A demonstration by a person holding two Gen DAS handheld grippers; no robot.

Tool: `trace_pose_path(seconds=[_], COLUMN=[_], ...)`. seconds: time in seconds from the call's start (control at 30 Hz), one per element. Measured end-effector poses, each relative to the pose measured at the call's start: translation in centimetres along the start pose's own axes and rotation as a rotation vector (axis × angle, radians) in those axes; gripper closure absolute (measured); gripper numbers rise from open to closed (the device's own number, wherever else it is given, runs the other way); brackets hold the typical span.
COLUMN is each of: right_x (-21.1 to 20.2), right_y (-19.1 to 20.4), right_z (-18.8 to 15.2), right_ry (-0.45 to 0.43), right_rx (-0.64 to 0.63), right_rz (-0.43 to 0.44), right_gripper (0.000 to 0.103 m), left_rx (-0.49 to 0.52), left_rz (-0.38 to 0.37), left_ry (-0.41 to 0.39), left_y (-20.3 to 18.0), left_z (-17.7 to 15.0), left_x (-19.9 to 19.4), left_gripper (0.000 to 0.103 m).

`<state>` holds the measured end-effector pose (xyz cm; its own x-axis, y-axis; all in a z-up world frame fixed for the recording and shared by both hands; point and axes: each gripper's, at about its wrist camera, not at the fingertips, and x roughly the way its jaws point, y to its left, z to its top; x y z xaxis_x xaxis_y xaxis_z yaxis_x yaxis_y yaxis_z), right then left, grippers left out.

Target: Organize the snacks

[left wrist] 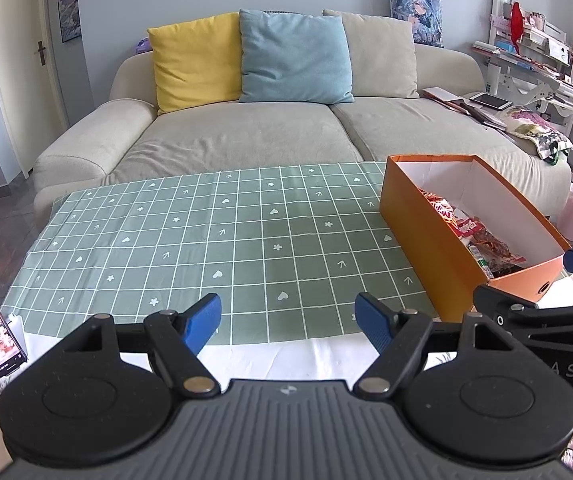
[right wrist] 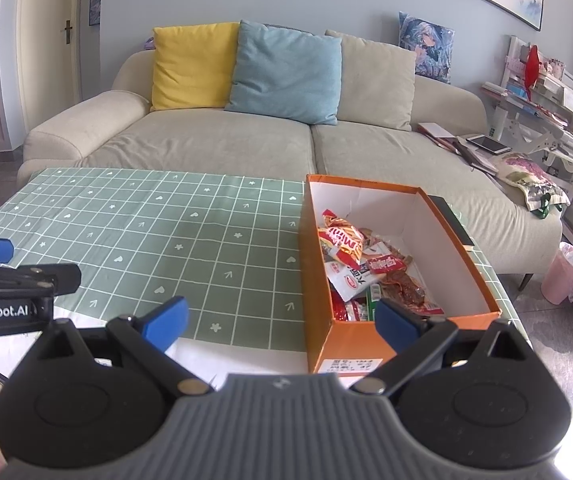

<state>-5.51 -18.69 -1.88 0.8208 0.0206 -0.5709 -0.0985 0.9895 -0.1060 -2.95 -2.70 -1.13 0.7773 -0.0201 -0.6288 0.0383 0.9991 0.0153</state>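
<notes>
Home living room: sofa [left wrist: 246, 136], cushions [left wrist: 294, 58], wall pictures.

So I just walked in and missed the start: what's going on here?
A person is tidying snacks with two handheld grippers. The snack packets lie in the orange box on the green tablecloth. The left gripper and right gripper are both open and empty, hovering at the table's near edge.

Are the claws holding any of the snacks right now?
No. The left claw and the right claw are both open with nothing between them. The snacks lie in the orange box.
</notes>
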Motion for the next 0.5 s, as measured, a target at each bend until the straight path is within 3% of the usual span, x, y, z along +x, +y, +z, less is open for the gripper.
trace_pose_path(seconds=[0.5], right_x=[0.20], right_y=[-0.40], right_z=[-0.24], right_ry=[0.006], right_rx=[-0.013], right_rz=[0.018], right_gripper=[0.006], left_rx=[-0.009], left_rz=[0.010], left_ry=[0.010], left_y=[0.37], left_z=[-0.02], left_x=[0.07], left_gripper=[0.014])
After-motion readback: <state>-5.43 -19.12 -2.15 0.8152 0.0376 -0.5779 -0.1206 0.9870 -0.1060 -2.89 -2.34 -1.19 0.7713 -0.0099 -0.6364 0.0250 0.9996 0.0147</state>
